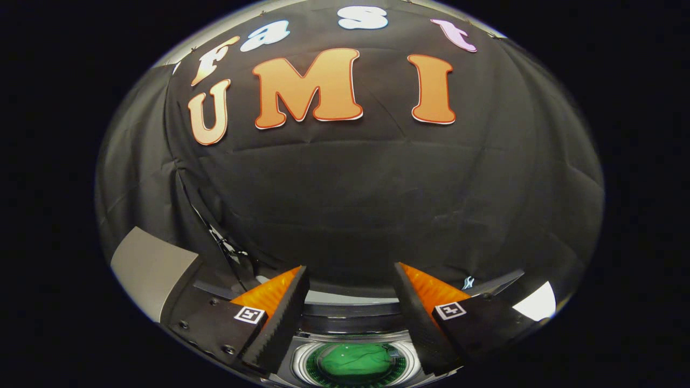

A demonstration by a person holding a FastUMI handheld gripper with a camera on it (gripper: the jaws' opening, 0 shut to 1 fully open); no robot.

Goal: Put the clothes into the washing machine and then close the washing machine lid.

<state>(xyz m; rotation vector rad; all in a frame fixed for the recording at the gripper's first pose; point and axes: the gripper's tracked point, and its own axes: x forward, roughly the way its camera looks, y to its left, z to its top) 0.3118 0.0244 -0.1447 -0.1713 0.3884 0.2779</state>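
Two fingers of the gripper (350, 280) stand apart, holding nothing; between and below them green clothes (357, 360) lie inside the washing machine (353, 338) drum, its top open to view

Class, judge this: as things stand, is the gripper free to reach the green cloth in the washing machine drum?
Probably yes. The gripper is open and holds nothing; the green cloth lies in the uncovered drum below, between the fingers, with nothing over it.

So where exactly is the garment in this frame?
Start at the black cloth wall, then drop to the open gripper. Below its spread fingers lies the washing machine's round drum opening. The green garment lies inside, the only bright green thing there.
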